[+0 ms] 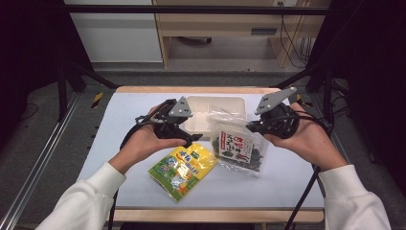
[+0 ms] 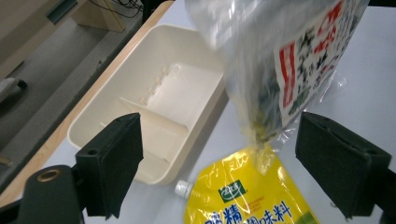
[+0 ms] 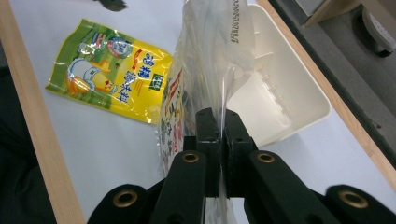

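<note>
Care suits this step: with the right tool [image 3: 218, 122] pinching the seaweed bag [image 1: 238, 146] above the counter [image 1: 297, 167] beside the tray [image 1: 201, 106] and the left tool [image 2: 219, 163] spread, lift steadily over the yellow pouch [image 1: 183, 168].

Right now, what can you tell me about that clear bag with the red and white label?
The clear plastic bag looks crinkly and thin, with dark, seaweed-like contents and a white label printed in red. It hangs tilted, its lower end near the yellow pouch, in front of the cream tray. The right hand-held gripper is clamped shut on its edge; the left hand-held gripper stands open beside it.
</note>
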Demonstrator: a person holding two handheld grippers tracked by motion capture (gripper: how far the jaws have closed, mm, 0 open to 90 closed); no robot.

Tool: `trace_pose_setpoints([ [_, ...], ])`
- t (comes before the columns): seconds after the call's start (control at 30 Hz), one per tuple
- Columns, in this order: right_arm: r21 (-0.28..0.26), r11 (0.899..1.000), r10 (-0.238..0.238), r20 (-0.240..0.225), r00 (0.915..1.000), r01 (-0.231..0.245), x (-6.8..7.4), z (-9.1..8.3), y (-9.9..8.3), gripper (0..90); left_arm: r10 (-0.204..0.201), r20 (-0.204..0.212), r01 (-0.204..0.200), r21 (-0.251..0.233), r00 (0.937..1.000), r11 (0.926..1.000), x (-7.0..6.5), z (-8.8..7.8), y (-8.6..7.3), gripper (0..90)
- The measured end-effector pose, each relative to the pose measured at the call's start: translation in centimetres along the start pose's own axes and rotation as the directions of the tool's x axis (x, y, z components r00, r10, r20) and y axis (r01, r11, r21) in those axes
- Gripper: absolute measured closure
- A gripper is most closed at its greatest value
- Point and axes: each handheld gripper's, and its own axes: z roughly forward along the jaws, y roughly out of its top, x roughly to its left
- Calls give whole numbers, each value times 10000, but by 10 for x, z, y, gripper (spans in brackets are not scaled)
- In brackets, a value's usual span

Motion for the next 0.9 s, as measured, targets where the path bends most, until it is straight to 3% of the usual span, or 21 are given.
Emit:
trace_pose_setpoints([
  [0.13,-390,9975,584,-52,9983,-585,-7,-13,-9,882,-195,-304,199,130,9993,9997,-3,-6,-17,121],
  [0.27,-594,9956,724,-54,9974,-726,-7,-24,-10,882,-212,-604,232,338,9980,9992,-8,-11,-30,111],
  [0.47,-1413,9807,1356,-67,9907,-1352,-12,-50,-8,883,-625,-886,634,71,9941,9980,-20,-22,-55,101],
  [0.5,-1771,9729,1510,9,9885,-1485,-16,-59,-7,883,-766,-965,773,40,9924,9970,-21,-24,-61,101],
  [0.57,-2197,9616,1729,181,9848,-1648,-20,-67,-5,883,-1359,-1061,1361,-59,9850,9907,-23,-28,-82,101],
  [0.6,-2412,9544,1872,239,9820,-1761,-22,-69,-4,883,-1359,-1061,1361,-59,9850,9907,-23,-28,-82,101],
  [0.63,-2412,9544,1872,239,9820,-1761,-22,-69,-4,883,-1619,-1135,1613,-145,9803,9868,-24,-29,-89,101],
  [0.67,-2755,9413,2141,412,9759,-1949,-27,-72,-1,884,-1849,-1251,1835,-226,9748,9828,-24,-30,-97,85],
  [0.73,-3037,9286,2402,539,9692,-2132,-33,-73,2,885,-2367,-1532,2345,-324,9594,9716,-24,-31,-119,84],
  [0.77,-3182,9219,2515,581,9661,-2209,-36,-73,4,885,-2367,-1532,2345,-324,9594,9716,-24,-31,-119,84],
  [0.83,-3292,9165,2617,640,9630,-2272,-40,-72,6,886,-2600,-1675,2575,-371,9510,9656,-24,-32,-132,84],
  [0.87,-3466,9068,2798,696,9575,-2398,-47,-69,11,887,-2944,-1706,2894,-540,9403,9557,-26,-34,-145,84],
  [0.9,-3528,9023,2914,755,9536,-2478,-51,-67,14,887,-2944,-1706,2894,-540,9403,9557,-26,-34,-145,84],
])
